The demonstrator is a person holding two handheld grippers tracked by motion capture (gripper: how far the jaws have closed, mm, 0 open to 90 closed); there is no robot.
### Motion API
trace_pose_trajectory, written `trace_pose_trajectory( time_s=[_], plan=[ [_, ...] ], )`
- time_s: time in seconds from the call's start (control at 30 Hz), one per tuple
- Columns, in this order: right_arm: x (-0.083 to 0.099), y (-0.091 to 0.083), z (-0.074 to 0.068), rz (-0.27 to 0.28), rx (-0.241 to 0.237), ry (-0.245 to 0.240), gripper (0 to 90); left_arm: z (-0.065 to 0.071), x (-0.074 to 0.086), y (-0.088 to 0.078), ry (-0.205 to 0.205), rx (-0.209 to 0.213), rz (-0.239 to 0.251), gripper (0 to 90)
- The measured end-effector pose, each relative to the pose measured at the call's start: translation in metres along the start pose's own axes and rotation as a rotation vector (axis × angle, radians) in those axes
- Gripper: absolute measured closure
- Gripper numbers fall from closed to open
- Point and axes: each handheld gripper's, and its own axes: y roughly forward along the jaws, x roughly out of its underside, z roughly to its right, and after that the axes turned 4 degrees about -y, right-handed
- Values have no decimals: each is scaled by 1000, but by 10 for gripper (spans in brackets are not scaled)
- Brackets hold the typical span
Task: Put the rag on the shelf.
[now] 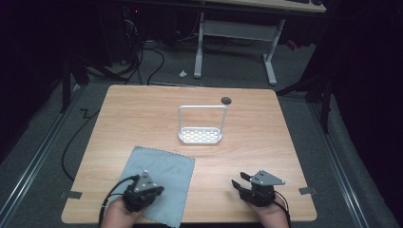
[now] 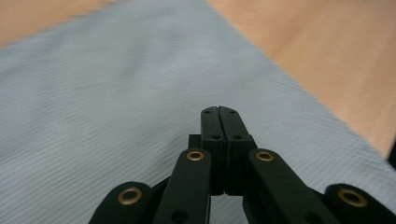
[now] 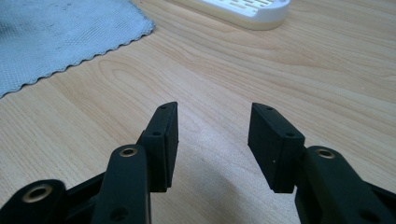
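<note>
Closed left gripper (image 2: 219, 111) over grey cloth (image 2: 116, 102); right gripper (image 3: 212, 140) fingers apart.

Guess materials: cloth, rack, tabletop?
Cloth: blue-grey woven fabric, likely microfibre; fine ribbed weave and scalloped, pinked edge show in the gripper views. Rack: white, smooth, probably moulded plastic, with a slotted base; its thin frame may be plastic or coated metal. Tabletop: light wood grain, matte; the even surface suggests laminate or veneer rather than solid wood.
</note>
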Motion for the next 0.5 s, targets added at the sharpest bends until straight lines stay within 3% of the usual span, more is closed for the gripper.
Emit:
trace_pose_trajectory(
  time_s=[0.03, 0.07, 0.1, 0.17, 0.2, 0.33, 0.37, 0.43, 0.5],
  plan=[
    [0, 0, 0, -2, -8, 5, 560, -29, 8, -16, 20, -84, -40, 897],
    [0, 0, 0, -2, -13, 11, 573, -39, 12, -22, -7, -112, -42, 898],
    [0, 0, 0, -2, -13, 11, 573, -39, 12, -22, -7, -112, -42, 898],
    [-2, 1, -2, 1, -27, 1, 603, -60, 23, -30, -67, -160, -62, 899],
    [-3, 2, -3, 1, -33, 0, 615, -63, 25, -29, -75, -159, -71, 899],
    [-8, 7, -9, 4, -58, -20, 660, -63, 27, -25, -76, -160, -82, 899],
    [-12, 11, -14, 2, -76, -40, 722, -59, 25, -22, -72, -153, -90, 899],
    [-15, 13, -17, 6, -82, -55, 745, -55, 23, -20, -61, -149, -92, 899],
    [-22, 20, -23, 16, -110, -64, 835, -39, 17, -9, -20, -115, -100, 899]
  ],
)
